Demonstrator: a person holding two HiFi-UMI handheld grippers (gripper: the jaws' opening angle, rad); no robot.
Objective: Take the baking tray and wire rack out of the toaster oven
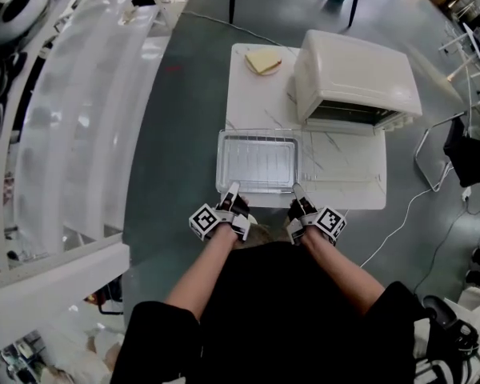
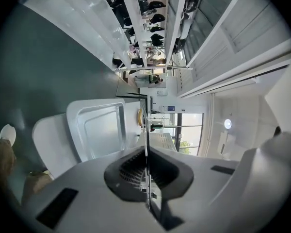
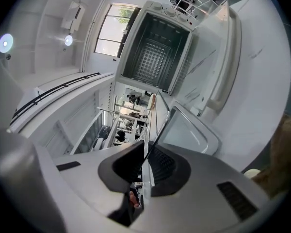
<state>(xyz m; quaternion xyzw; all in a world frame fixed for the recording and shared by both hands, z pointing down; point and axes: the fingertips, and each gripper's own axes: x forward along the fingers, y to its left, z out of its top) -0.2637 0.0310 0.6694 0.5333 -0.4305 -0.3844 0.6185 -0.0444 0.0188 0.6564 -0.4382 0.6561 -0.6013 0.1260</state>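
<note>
The wire rack (image 1: 260,158) hangs level over the left front part of the table, held by its near edge. My left gripper (image 1: 233,189) is shut on its near left corner and my right gripper (image 1: 298,190) on its near right corner. In the left gripper view the rack (image 2: 146,125) shows edge-on as a thin line between the jaws of the left gripper (image 2: 146,149). The baking tray (image 2: 99,130) lies just beneath it on the table. The right gripper (image 3: 145,154) clamps the rack's wire (image 3: 161,125), with the tray (image 3: 186,132) below.
The white toaster oven (image 1: 356,78) stands at the table's back right, its door (image 1: 344,166) folded down and its cavity (image 3: 153,50) open. A yellow flat item (image 1: 263,61) lies at the back of the table (image 1: 248,94). White shelving (image 1: 72,134) runs along the left.
</note>
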